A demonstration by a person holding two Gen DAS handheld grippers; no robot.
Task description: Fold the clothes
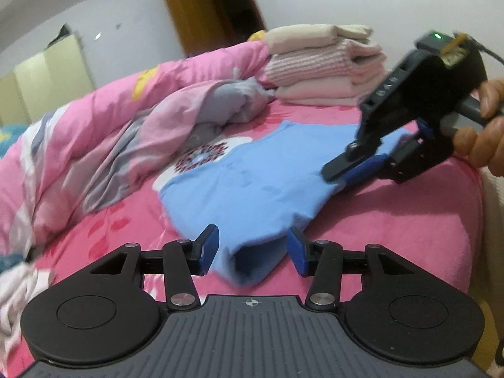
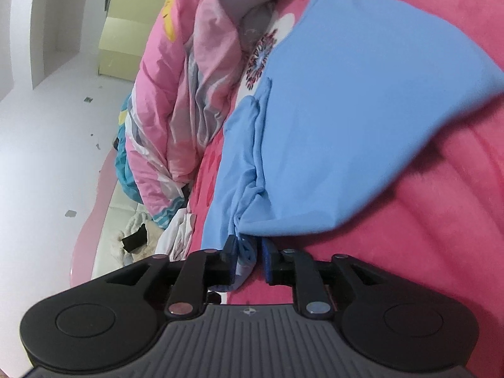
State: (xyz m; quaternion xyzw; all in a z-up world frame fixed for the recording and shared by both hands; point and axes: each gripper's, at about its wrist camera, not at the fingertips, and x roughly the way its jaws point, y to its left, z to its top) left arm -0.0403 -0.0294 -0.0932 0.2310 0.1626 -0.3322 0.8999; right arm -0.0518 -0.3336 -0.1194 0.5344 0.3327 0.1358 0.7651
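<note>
A: Where's the blue garment (image 1: 252, 182) lying?
B: Flat on the pink bed (image 1: 393, 236), beside the bunched quilt (image 1: 132, 132).
A: Left claw (image 1: 252, 249)?
B: I'm holding it apart, the near fold sitting between the pads, not pinched.
A: Right claw (image 2: 249, 258)?
B: Blue cloth is bunching between its narrow jaws; can't tell whether it's gripping.
</note>
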